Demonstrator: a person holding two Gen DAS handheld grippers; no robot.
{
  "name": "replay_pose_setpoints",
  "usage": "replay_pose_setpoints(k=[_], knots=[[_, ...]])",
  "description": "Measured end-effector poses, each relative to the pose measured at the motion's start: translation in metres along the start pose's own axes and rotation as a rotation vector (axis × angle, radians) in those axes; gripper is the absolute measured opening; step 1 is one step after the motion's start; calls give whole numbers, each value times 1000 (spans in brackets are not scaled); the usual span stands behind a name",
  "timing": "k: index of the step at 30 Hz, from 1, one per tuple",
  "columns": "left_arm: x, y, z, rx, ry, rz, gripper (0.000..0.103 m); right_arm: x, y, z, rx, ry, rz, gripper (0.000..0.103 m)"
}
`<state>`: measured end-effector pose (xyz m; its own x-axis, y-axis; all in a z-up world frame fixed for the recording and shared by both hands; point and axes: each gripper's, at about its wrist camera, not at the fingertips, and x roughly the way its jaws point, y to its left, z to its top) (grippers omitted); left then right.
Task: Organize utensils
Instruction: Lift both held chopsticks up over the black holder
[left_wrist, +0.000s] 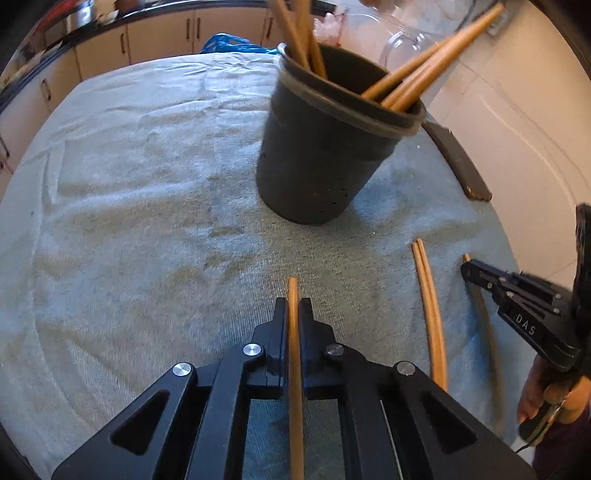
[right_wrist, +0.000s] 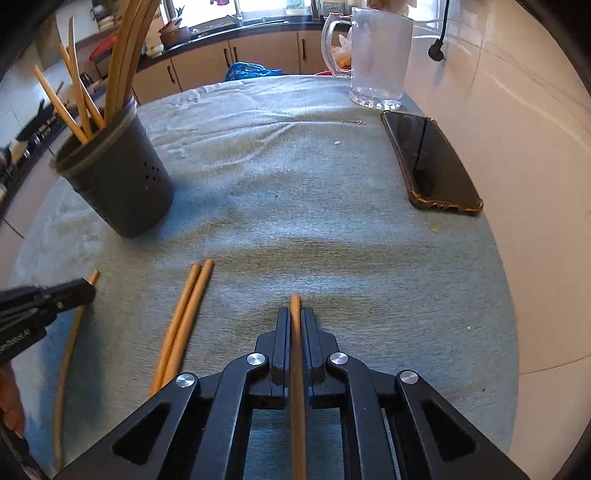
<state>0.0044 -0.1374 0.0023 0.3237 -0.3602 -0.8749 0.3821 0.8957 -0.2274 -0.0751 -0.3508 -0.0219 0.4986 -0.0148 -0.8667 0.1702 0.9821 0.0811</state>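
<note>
A dark grey utensil holder (left_wrist: 325, 147) (right_wrist: 118, 177) stands on the blue-grey cloth with several wooden chopsticks in it. My left gripper (left_wrist: 293, 306) is shut on one wooden chopstick (left_wrist: 293, 354) low over the cloth. My right gripper (right_wrist: 294, 314) is shut on another chopstick (right_wrist: 296, 369); it also shows at the right of the left wrist view (left_wrist: 469, 269). A pair of chopsticks (left_wrist: 430, 314) (right_wrist: 183, 325) lies on the cloth between the two grippers. The left gripper shows at the left of the right wrist view (right_wrist: 86, 291).
A black phone (right_wrist: 430, 162) (left_wrist: 458, 162) lies at the cloth's right side. A clear glass jug (right_wrist: 376, 55) stands at the back right. A blue plastic bag (right_wrist: 247, 70) sits beyond the far edge, with kitchen cabinets behind.
</note>
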Motion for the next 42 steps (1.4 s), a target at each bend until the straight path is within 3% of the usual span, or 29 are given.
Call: replay_pose_setpoints(k=[11,17,26,42], knots=[[-93,-27,-22,54,-224,-19,5,-91,1,-9,36,-233,85,6],[-140,-40,-45,104,-330,14,5,-134,13,-20,28,-335,104,6],[-184,-51,-75,158,-401,38,5,-186,20,-49,15,-424,120,6],[-223,-65,-94,170,-483,-2,5,-224,26,-73,-15,-484,147,6]])
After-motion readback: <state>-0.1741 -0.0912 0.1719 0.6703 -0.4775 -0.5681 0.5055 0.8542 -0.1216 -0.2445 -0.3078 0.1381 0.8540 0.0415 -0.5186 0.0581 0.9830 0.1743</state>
